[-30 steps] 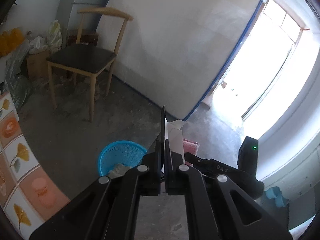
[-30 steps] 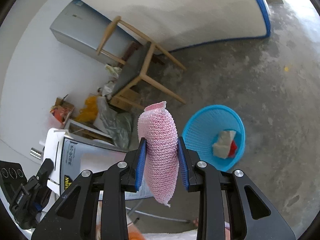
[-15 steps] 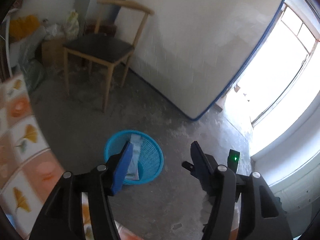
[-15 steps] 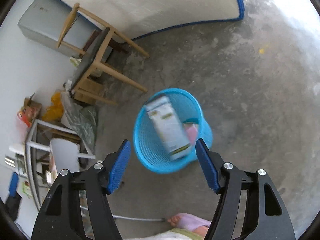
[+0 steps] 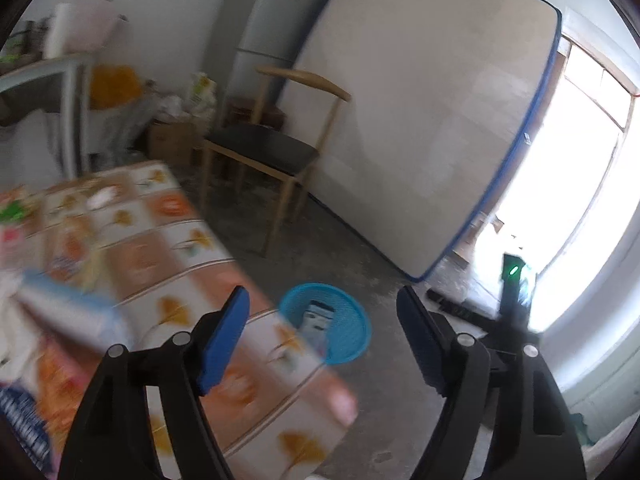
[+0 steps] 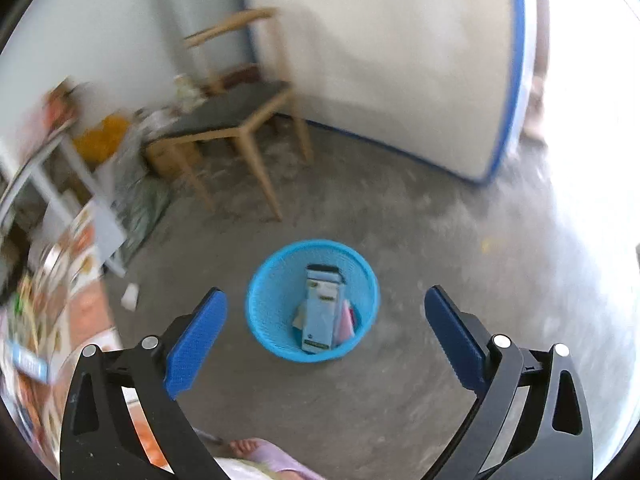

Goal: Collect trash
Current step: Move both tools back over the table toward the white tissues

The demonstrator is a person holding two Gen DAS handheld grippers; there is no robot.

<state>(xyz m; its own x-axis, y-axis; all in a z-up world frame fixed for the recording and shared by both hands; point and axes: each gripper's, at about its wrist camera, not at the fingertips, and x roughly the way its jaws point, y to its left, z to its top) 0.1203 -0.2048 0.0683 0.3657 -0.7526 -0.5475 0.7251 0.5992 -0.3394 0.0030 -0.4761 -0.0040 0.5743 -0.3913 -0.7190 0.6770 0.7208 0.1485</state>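
Ahead of my right tool [image 6: 326,332], bare floor [image 6: 420,232] rings the blue basket [image 6: 264,320]; a chair [image 6: 240,120] stands beyond it. The table [image 5: 168,264] edge crowds beneath my left tool [image 5: 322,330].

Motion blur smears the tiled, leaf-patterned counter [image 5: 192,240] in the left wrist view, so the packets lying at its left end [image 5: 24,216] cannot be identified. A smeared blue-and-white wrapper [image 5: 68,312] runs off toward the frame's left edge. The counter's corner hides the near rim of the round blue plastic mesh basket [image 5: 352,320]; the pale blue carton [image 5: 316,320] inside shows only its upper part. In the right wrist view the carton [image 6: 322,312] covers most of a pink item [image 6: 347,322] beside it, and its print is too small to read. The shelf clutter at left [image 6: 52,120] is blurred. A bare foot [image 6: 244,446] is cut off by the bottom edge.
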